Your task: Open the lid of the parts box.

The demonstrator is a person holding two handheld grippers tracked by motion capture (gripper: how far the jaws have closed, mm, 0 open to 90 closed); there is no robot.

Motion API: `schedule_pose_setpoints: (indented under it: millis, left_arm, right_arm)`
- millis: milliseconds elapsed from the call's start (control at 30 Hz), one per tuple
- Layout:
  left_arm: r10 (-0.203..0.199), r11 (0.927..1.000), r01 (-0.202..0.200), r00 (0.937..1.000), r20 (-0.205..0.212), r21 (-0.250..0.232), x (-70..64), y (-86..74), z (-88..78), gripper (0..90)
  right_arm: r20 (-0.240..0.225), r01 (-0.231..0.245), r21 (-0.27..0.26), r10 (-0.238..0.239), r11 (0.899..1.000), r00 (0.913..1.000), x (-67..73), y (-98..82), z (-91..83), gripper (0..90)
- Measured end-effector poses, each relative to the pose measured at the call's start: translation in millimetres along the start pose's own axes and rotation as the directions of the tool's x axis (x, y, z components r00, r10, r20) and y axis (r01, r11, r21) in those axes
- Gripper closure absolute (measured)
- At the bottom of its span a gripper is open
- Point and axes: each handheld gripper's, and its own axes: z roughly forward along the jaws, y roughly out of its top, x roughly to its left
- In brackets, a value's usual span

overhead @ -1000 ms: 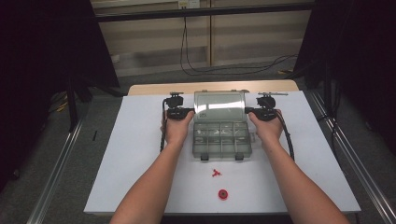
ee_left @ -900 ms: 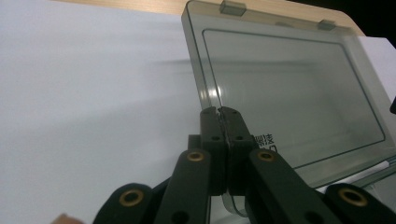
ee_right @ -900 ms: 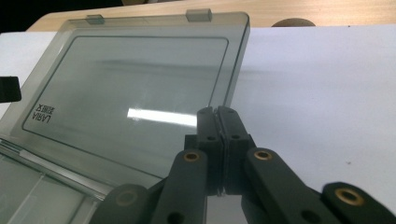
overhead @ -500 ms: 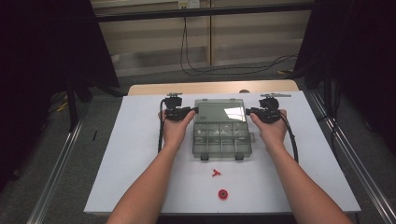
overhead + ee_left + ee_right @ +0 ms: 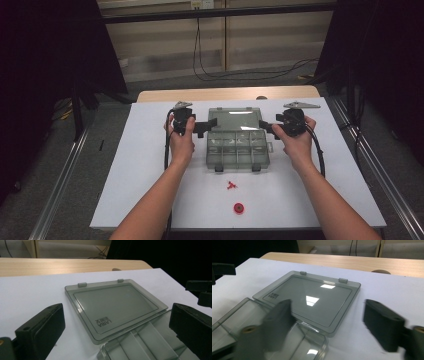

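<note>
- Both jaw sets have just been opening, nothing between: left gripper (image 5: 212, 123) at 9 o'clock, right gripper (image 5: 264, 126) at 3 o'clock of organizer box (image 5: 238, 148).
- Box lies table-centre, lid (image 5: 234, 119) flat at 12 o'clock.
- Light, rigid, slick plastic; likely grip side walls.

Dark curtains (image 5: 45, 75), grey floor (image 5: 75, 165)

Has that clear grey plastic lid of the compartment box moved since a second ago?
Yes. The clear grey plastic lid swung back from above the box's compartments and lies flat beyond them, toward the wooden strip.
</note>
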Motion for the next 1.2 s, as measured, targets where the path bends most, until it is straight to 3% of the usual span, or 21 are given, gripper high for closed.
schedule_pose_setpoints:
  millis: [100, 167, 500, 700, 800, 1033, 1200]
  left_arm:
    - [0.028, 0.9996, -0.028, 0.9995, 0.015, -0.008, -2.9, -2.1, -6.0, 0.0]
    - [0.031, 0.9994, -0.031, 0.9993, 0.022, -0.018, -5.1, -4.2, -10.1, 0.0]
    - [0.039, 0.9974, -0.036, 0.9981, 0.048, -0.063, -10.3, -12.9, -34.8, 0.0]
    - [0.073, 0.9958, -0.07, 0.9965, 0.041, -0.058, -12.4, -24.3, -49.1, 0.0]
    - [0.068, 0.9955, -0.065, 0.9969, 0.04, -0.068, -12.9, -27.3, -53.3, 0.0]
    - [0.114, 0.9904, -0.111, 0.9929, 0.033, -0.082, -18.6, -39.2, -72.2, 0.0]
    - [0.101, 0.9909, -0.098, 0.9946, 0.023, -0.092, -16.4, -48.7, -80.9, 0.0]
  right_arm:
    - [-0.016, 0.009, -0.005, -0.009, 1.0, 0.9998, 4.5, -1.3, -6.3, 1.5]
    - [-0.02, 0.012, -0.007, -0.013, 1.0, 0.9997, 5.8, -1.8, -8.6, 0.0]
    - [-0.016, 0.012, -0.027, -0.013, 1.0, 0.9998, 11.8, -13.2, -33.5, 0.0]
    - [-0.009, 0.033, -0.029, -0.033, 0.999, 0.9994, 12.8, -20.2, -45.0, 0.0]
    - [-0.003, 0.045, -0.028, -0.045, 0.999, 0.999, 13.3, -23.7, -50.5, 0.0]
    - [-0.012, 0.052, -0.031, -0.053, 0.998, 0.9985, 15.5, -33.3, -62.3, 0.0]
    - [-0.006, 0.065, -0.028, -0.065, 0.997, 0.9979, 18.0, -38.5, -67.0, 0.0]
